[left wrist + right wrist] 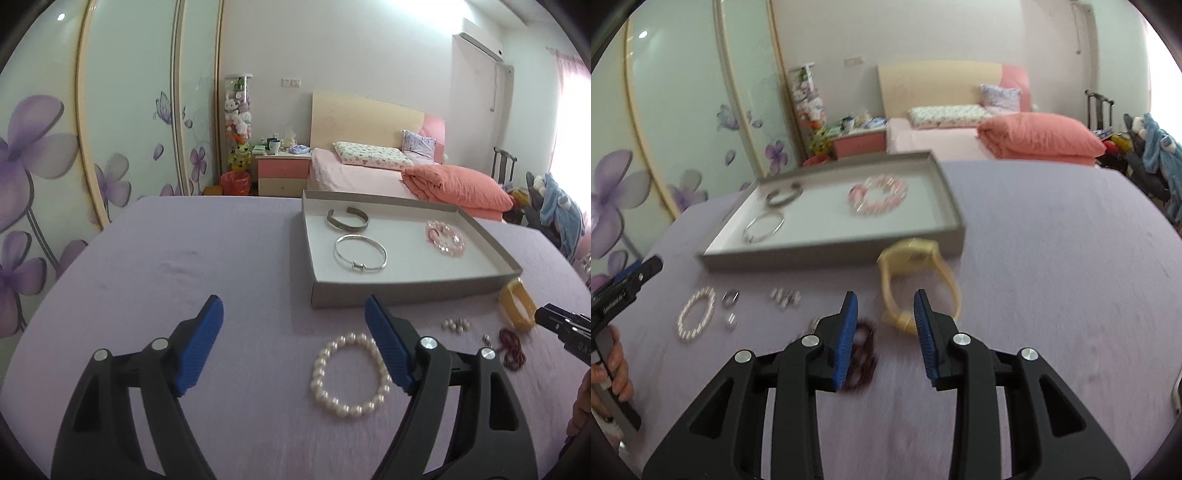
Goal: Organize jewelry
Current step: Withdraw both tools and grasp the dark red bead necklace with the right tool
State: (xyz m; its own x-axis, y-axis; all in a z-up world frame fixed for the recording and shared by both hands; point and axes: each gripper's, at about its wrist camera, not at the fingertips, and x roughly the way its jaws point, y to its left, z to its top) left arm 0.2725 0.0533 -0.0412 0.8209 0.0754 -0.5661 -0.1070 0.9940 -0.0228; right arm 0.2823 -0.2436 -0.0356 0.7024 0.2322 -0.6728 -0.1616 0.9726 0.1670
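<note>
A grey tray (pixel 402 291) (pixel 827 251) on the lilac cloth holds a dark cuff bangle (pixel 347 220), a silver bangle (pixel 361 253) and a pink bead bracelet (pixel 445 237). A pearl bracelet (pixel 351 376) (pixel 697 314) lies on the cloth, partly behind my left gripper's right finger. My left gripper (pixel 293 317) is open and empty. A yellow watch (pixel 918 277) (pixel 517 304) and a dark red bead bracelet (pixel 862 354) (pixel 511 347) lie by my right gripper (pixel 886 306), which is open and empty just above them.
Small pearl pieces (pixel 456 325) (pixel 785 296) and a silver ring (pixel 730 298) lie loose on the cloth. Behind the table are a bed (pixel 369 173), a nightstand (pixel 282 171) and a floral wardrobe (pixel 55 155).
</note>
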